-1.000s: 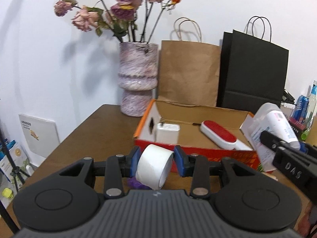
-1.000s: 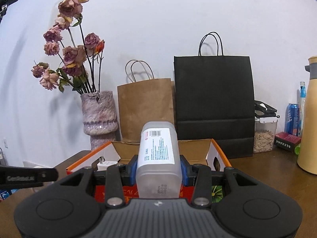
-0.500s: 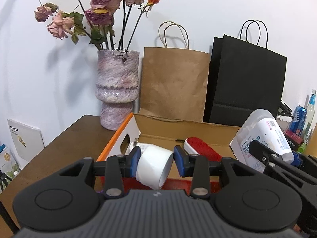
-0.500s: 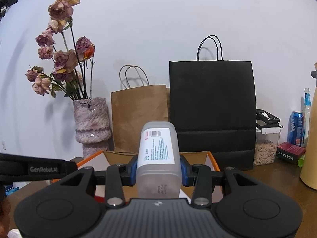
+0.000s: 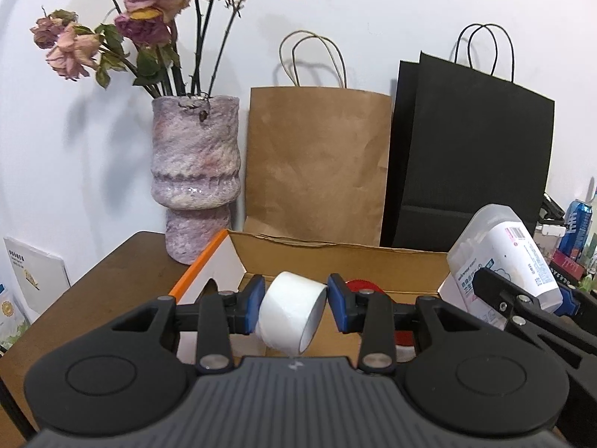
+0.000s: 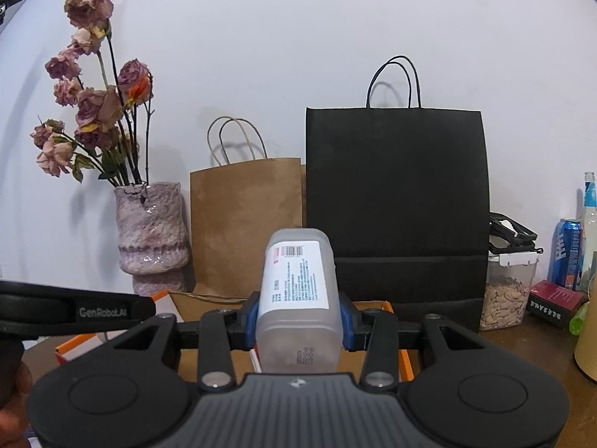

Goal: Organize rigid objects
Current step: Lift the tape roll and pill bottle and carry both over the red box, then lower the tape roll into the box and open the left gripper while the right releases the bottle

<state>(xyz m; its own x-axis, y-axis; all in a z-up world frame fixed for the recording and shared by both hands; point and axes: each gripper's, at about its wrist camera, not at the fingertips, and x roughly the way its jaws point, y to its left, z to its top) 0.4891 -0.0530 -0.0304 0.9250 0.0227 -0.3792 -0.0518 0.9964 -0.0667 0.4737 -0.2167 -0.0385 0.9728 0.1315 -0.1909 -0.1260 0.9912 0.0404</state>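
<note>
Got something in both hands here: my left gripper point(image 5: 296, 300) is clamped on a white tape roll point(image 5: 290, 315), blue pads pressing its two sides, roll tilted with the open end facing down-right. My right gripper point(image 6: 298, 321) is closed around a frosted plastic container point(image 6: 298, 298) with a barcode label on top, held lengthwise so it sticks out forward past the fingers. Both loads hang over the near side of the cardboard box point(image 5: 335, 257), the one with the orange edge point(image 5: 196, 267) and the open flap on its left. From the left camera a red thing point(image 5: 360, 284) lies in the box just behind the roll, mostly hidden by my fingers, so I can't tell what else is on the floor of it. The two grippers are close side by side, the container point(image 5: 503, 261) sits at the right edge of the left view, near the box's right wall. The back is tight: a brown paper bag point(image 5: 317, 164) and a black paper bag point(image 5: 470, 156) stand right behind the rear wall, and the vase point(image 5: 196, 179) of dried roses is just beside the box's back-left corner. Bare table point(image 5: 112, 280) is only on the left; the right side has a jar point(image 6: 505, 291), a can point(image 6: 567, 252) and a dark red box point(image 6: 552, 300).
</note>
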